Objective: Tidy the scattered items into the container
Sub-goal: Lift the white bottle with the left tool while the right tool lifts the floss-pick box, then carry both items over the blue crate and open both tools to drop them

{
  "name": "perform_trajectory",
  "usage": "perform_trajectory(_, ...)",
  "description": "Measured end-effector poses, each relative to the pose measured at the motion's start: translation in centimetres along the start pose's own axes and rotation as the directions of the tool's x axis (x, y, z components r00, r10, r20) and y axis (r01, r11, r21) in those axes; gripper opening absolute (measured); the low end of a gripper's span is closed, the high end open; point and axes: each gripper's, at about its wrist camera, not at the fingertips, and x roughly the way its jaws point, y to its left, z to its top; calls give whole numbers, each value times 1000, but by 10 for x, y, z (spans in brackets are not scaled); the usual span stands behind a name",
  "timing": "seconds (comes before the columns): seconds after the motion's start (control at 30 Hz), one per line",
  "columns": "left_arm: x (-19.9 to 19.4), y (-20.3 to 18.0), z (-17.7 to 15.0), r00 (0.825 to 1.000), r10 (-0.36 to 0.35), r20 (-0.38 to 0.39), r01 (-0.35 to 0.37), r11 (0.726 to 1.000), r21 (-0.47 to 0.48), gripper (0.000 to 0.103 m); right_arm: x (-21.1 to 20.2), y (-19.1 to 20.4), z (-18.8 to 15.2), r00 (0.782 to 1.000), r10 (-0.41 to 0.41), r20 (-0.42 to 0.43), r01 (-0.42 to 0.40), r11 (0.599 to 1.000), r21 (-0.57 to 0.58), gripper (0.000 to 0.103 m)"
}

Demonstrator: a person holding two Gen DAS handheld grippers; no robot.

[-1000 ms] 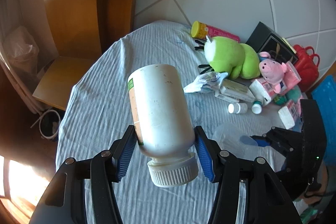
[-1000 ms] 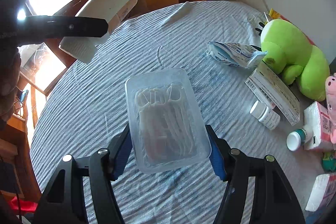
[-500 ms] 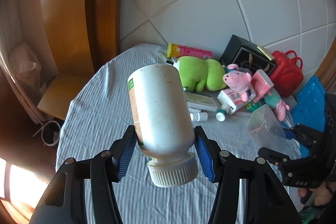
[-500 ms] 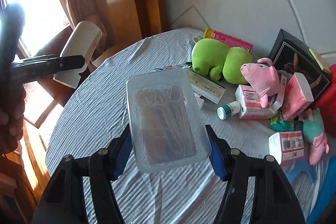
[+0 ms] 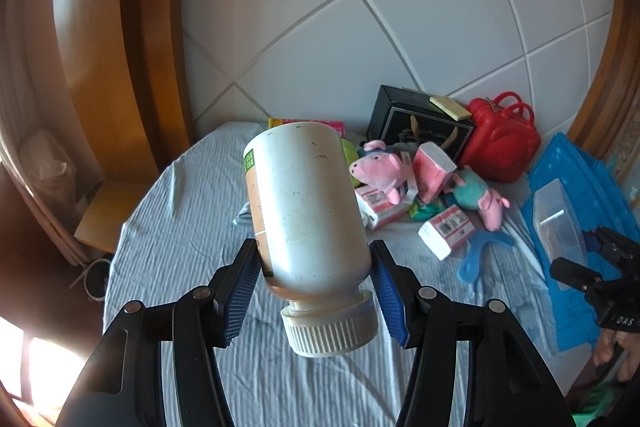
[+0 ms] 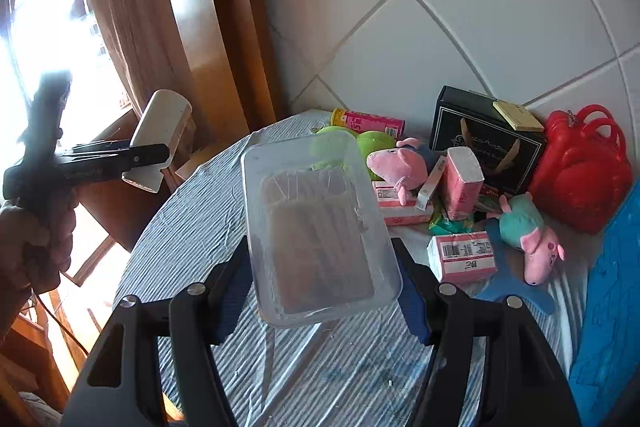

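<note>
A round table [image 5: 172, 267] draped in a pale blue ribbed cloth is shown from both wrist views. Its near and left portions are seen bare, the curved cloth edge falling away toward a wooden door frame [image 5: 156, 39] and a sunlit window [image 6: 44, 39]; the clutter is confined to the far right, against a white tiled wall [image 5: 420, 27]. Among the clutter are counted a black box [image 6: 480, 139], a red bag [image 6: 580, 167], a pink pig plush [image 6: 396, 163], a teal-bodied pig plush [image 6: 528, 231], a green plush [image 6: 372, 143], a pink tube [image 6: 368, 123] and a tissue pack [image 6: 462, 257] bearing a barcode label whose print cannot be read. A blue container [image 5: 576, 227] is seen at the right table edge.

The letters "DAS" are read on the body of the right gripper [image 6: 322, 279] in the left wrist view; the green strip of label on the white bottle [image 5: 308, 207] is not legible.

The left gripper [image 5: 314, 291] is shown partly spread, its blue pads [image 5: 240, 295] pressed against the sides of the white bottle, which is held aloft with its ribbed cap nearest the camera. The right gripper is likewise pinched on a clear plastic box [image 6: 316, 231], lifted above the cloth, with thin white picks visible inside
</note>
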Motion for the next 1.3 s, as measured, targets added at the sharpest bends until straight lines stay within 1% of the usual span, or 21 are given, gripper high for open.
perform_trajectory(0.07,-10,-23,4,1000,3,19,-3,1000,18,55,-22,-16,-5,1000,-11,19,11,1000,10,64)
perform_trajectory(0.23,-27,-86,19,998,-29,53,25,996,82,55,-70,-62,-16,997,-51,59,49,998,46,64)
perform_trajectory(0.43,-35,-162,41,992,-101,75,90,986,140,55,-121,-119,-30,990,-108,95,98,990,102,64)
perform_trajectory(0.57,-36,-216,49,985,-150,80,133,974,183,55,-151,-157,-40,981,-152,117,135,980,146,64)
perform_trajectory(0.8,-35,-302,53,970,-232,67,210,947,242,55,-203,-212,-56,964,-223,144,193,961,200,64)
perform_trajectory(1.03,-30,-380,46,953,-300,36,278,916,289,55,-250,-258,-79,946,-289,150,247,938,244,64)
perform_trajectory(1.3,-33,-464,34,927,-376,-2,351,866,356,55,-295,-287,-108,928,-345,143,294,910,291,64)
